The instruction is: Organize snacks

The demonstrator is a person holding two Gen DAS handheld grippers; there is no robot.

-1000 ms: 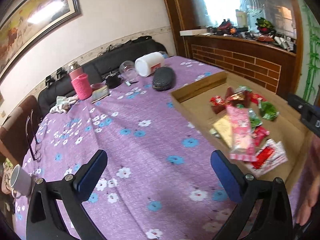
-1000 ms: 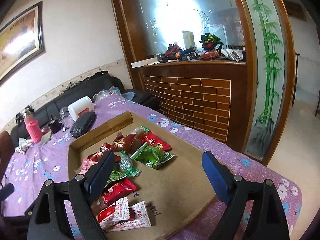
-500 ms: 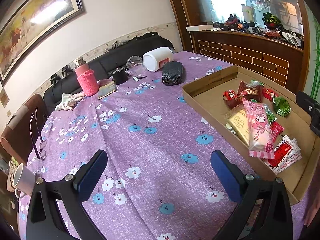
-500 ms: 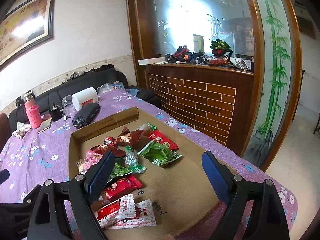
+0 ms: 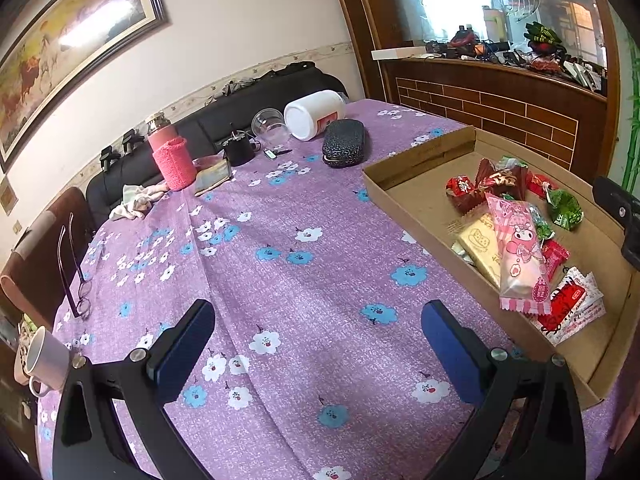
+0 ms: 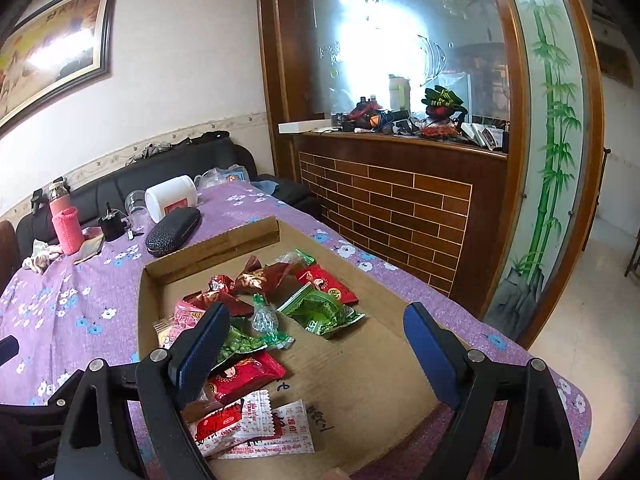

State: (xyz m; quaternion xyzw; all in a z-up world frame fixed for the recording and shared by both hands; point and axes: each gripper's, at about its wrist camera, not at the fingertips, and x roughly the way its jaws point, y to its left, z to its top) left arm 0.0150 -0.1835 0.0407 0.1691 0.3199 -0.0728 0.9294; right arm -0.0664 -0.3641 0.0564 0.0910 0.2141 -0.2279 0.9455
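A shallow cardboard box [image 5: 424,151] [image 6: 224,246] lies on the purple flowered tablecloth [image 5: 280,264] and holds several snack packets. Among them are a pink cartoon packet [image 5: 518,252], a yellow packet [image 5: 480,246], a green packet [image 6: 324,312] and red packets [image 6: 244,374]. My left gripper [image 5: 320,336] hangs open over bare cloth, left of the box, holding nothing. My right gripper [image 6: 316,336] stands open above the near part of the box, over the packets, with nothing between its fingers.
At the far end of the table stand a white jar on its side [image 5: 314,114], a black case [image 5: 344,142], a clear cup [image 5: 268,122], a pink flask [image 5: 170,152] and a cloth [image 5: 134,200]. Glasses [image 5: 74,268] and a mug [image 5: 42,358] sit at the left edge. A brick counter [image 6: 384,196] rises behind.
Both grippers have pulled back and risen a little, so the table and box look farther away. Both stay open. The snacks in the box have not moved.
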